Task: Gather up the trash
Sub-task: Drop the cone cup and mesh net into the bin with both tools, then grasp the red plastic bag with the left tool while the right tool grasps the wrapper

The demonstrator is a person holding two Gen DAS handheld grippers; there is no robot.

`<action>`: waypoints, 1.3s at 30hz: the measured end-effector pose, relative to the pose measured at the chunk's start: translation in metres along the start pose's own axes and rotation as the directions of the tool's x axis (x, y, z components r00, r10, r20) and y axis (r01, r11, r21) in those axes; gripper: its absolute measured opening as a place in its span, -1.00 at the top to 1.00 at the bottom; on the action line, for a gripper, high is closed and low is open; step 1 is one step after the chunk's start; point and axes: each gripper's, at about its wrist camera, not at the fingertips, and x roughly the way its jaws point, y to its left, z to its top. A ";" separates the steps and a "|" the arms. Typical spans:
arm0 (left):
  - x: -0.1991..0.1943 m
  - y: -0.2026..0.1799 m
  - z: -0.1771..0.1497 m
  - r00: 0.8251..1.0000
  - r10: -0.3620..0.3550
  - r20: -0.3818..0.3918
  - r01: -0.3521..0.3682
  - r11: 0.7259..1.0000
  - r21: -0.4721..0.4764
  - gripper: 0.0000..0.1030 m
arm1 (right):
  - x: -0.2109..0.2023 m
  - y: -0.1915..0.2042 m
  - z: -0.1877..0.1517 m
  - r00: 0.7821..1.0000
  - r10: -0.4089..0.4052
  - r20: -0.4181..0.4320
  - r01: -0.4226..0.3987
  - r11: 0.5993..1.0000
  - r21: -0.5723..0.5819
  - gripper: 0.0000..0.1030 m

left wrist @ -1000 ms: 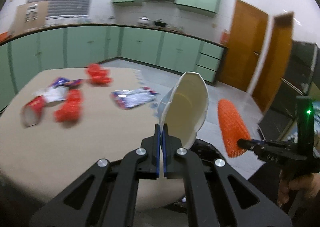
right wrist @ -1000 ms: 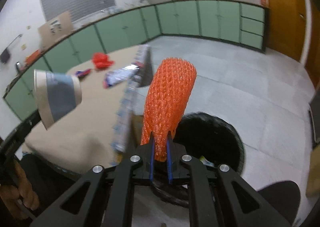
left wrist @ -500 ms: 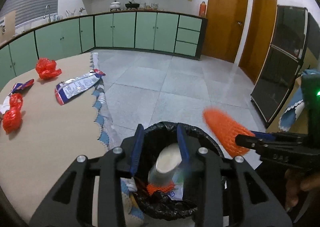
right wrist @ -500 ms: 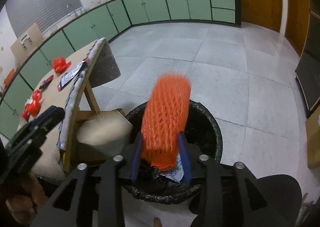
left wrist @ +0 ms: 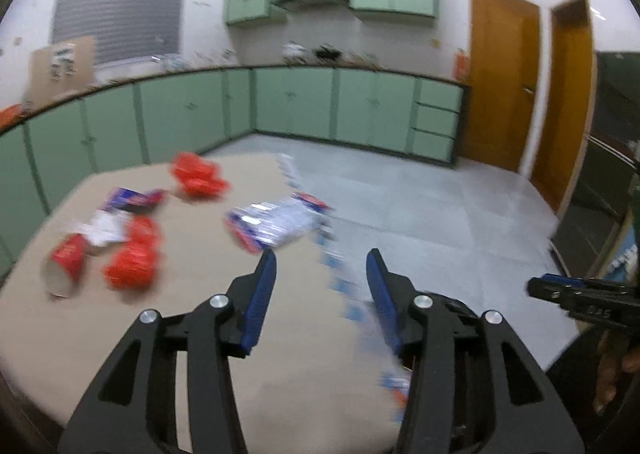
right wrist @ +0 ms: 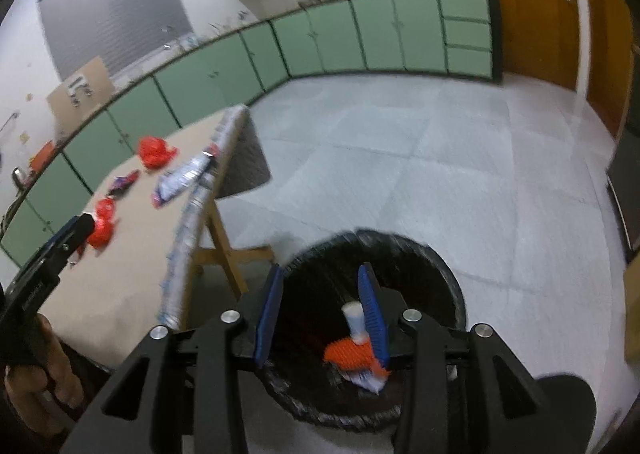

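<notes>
Trash lies in two places. Inside the round black-lined trash bin (right wrist: 424, 254) on the grey tiled floor (right wrist: 460, 157) rest an orange foam fruit net (right wrist: 347, 353), a white paper cup (right wrist: 354, 318) standing over it, and a pale wrapper scrap (right wrist: 370, 382) beneath. On the beige cloth-covered surface (left wrist: 168, 318) the remaining pieces are blurred: a red paper cup (left wrist: 66, 264) lying on its side near the left edge, a red net wad (left wrist: 132, 268) just beside it, a white crumpled paper (left wrist: 105, 228), a purple snack wrapper (left wrist: 134, 197), a crumpled red plastic bag (left wrist: 198, 175) farther back, and a silver-and-blue foil packet (left wrist: 276, 221) near the surface's right edge. The left gripper (left wrist: 322, 278) hangs above the near part of the surface, its blue-padded fingers (left wrist: 262, 294) opening with nothing between them. The right gripper (right wrist: 320, 294) is above the bin, pointing down into it; its fingers (right wrist: 370, 302) stand apart and empty, the cup and net lying lower, within the bin. Green cabinets (left wrist: 296, 101) line the far wall, and orange-brown doors (left wrist: 502, 81) stand at the right.
</notes>
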 end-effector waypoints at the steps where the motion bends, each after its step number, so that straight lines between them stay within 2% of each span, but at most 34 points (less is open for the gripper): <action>1: -0.003 0.009 0.003 1.000 0.025 0.010 -0.025 1.000 -0.004 0.02 | 0.004 0.008 0.005 1.000 0.016 0.005 -0.016 1.000 -0.012 0.24; 2: -0.006 0.021 0.004 0.998 0.064 0.022 -0.064 0.998 -0.008 -0.03 | 0.008 0.016 0.009 1.000 0.030 0.007 -0.030 0.999 -0.023 0.24; 7: -0.008 0.077 0.007 0.980 0.200 0.020 -0.198 0.978 -0.062 -0.04 | 0.034 0.064 0.034 0.993 0.110 0.030 -0.107 0.991 -0.083 0.24; 10: -0.003 0.103 0.009 0.968 0.251 0.005 -0.249 0.964 -0.097 -0.04 | 0.051 0.092 0.048 0.989 0.144 0.045 -0.137 0.983 -0.118 0.24; 13: 0.008 0.120 0.009 0.963 0.267 -0.023 -0.268 0.958 -0.106 -0.04 | 0.075 0.114 0.057 0.986 0.161 0.039 -0.154 0.978 -0.141 0.24; 22: 0.062 0.151 0.000 0.959 0.246 -0.140 -0.261 0.960 -0.102 -0.05 | 0.139 0.132 0.070 0.987 0.159 0.006 -0.157 0.977 -0.145 0.24; 26: 0.084 0.163 -0.002 0.947 0.243 -0.211 -0.272 0.955 -0.120 -0.04 | 0.158 0.133 0.077 0.988 0.156 -0.003 -0.155 0.979 -0.133 0.24; 28: 0.091 0.170 -0.004 0.947 0.212 -0.241 -0.251 0.957 -0.145 -0.03 | 0.164 0.133 0.080 0.988 0.154 -0.005 -0.153 0.980 -0.131 0.24; 29: 0.093 0.171 -0.004 0.948 0.196 -0.251 -0.239 0.959 -0.153 0.08 | 0.167 0.134 0.081 0.988 0.154 -0.006 -0.154 0.980 -0.128 0.24; 30: 0.094 0.171 -0.004 0.950 0.180 -0.254 -0.224 0.962 -0.157 0.33 | 0.169 0.134 0.082 0.988 0.153 -0.006 -0.153 0.980 -0.127 0.24; 35: 0.106 0.172 0.007 0.963 0.128 -0.238 -0.172 0.969 -0.175 0.50 | 0.180 0.134 0.086 0.990 0.142 -0.007 -0.142 0.983 -0.114 0.24; 39: 0.114 0.177 0.016 0.969 0.110 -0.220 -0.157 0.965 -0.208 0.53 | 0.186 0.133 0.091 0.991 0.135 -0.010 -0.135 0.986 -0.102 0.24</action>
